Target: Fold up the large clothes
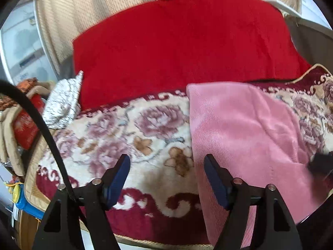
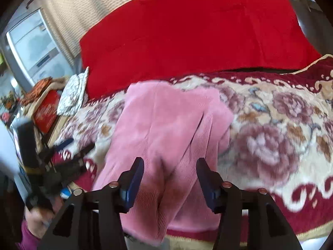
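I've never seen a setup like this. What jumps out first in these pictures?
A big bright red blanket fills the back of the bed, against beige curtains. In front of it a pink garment lies on a flowered cream and maroon bedspread. The left gripper and right gripper hover with jaws open, empty.

Ribbed, matt pink garment lies on a plush floral blanket beside smooth red cloth

Both tongs, left tongs and right tongs, are black frames with dark blue pads and silver screw heads; a black cable runs beside the left frame
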`<state>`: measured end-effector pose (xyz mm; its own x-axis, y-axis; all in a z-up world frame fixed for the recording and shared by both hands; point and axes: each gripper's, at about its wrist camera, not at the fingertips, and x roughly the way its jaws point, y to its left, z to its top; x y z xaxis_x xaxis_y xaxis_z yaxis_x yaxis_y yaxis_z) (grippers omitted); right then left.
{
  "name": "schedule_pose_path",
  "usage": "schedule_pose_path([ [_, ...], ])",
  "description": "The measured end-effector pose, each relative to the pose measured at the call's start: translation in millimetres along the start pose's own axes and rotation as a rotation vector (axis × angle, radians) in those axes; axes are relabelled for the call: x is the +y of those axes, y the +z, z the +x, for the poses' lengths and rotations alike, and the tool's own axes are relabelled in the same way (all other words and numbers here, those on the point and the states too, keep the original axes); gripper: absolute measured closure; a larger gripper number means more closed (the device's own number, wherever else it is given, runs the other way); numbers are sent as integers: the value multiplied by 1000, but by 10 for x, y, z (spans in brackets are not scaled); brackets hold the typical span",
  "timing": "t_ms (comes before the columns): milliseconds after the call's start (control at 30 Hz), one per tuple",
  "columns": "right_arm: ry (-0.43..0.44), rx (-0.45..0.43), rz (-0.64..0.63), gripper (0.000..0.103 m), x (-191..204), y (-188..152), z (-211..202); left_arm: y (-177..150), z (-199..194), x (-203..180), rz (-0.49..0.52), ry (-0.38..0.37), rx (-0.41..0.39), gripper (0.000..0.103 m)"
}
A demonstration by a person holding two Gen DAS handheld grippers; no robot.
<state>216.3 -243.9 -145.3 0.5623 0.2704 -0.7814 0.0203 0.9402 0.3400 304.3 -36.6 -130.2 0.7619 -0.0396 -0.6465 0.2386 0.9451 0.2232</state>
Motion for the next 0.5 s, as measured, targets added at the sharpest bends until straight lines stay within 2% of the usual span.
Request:
schedule_pose_path([
  [100,-22,103,16,47,-11,-238,304,23,-212,23,2,6,-28,27],
  [167,-44,131,33,47,-53,-317,450,41,-385,42,11,24,-54,23],
  [267,-17,96,73,46,-53,-252,247,75,-642,96,4,38,-113,11],
  [367,-30,14,40,46,47,-147,-124,127,-877,150,-16,48,-159,11],
  [433,-35,-47,20,46,116,-103,-387,158,-1009,167,-18,80,-181,8],
  [500,-42,-123,-1,32,217,-83,-712,170,-1143,171,-11,103,-211,7],
])
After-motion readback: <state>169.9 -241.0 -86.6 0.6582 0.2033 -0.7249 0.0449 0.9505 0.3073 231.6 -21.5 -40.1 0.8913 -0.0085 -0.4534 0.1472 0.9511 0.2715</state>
